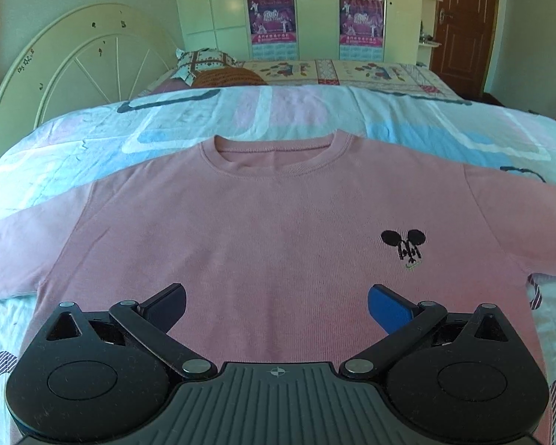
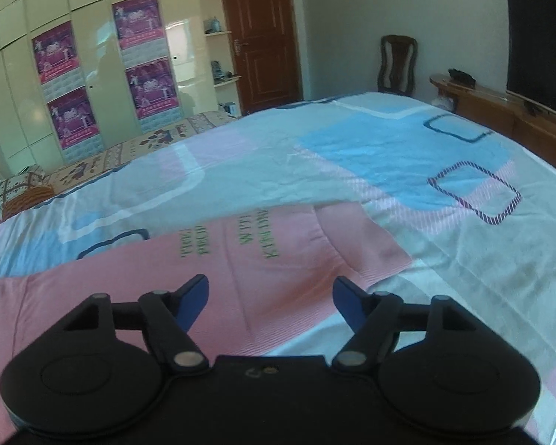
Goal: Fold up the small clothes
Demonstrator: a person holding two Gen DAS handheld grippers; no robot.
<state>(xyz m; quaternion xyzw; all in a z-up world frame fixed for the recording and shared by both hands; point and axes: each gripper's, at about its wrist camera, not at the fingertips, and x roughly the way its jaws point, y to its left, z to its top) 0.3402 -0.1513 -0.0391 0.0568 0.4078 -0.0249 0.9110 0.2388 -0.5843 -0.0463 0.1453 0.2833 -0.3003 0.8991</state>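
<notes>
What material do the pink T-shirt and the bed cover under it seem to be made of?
Pink T-shirt: probably cotton knit, matte; fine vertical ribs show in the cloth and the collar is ribbed. Bed cover: likely thin woven cotton or a blend with a slight sheen; it shows small crinkles and a flat printed pattern.

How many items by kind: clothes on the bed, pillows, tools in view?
Pink T-shirts: 1, spread flat on the bedcover
Pillows: 1, patterned, at the headboard end
Tools: 2, left tool and right tool, both open, holding nothing
Total: 4
</notes>
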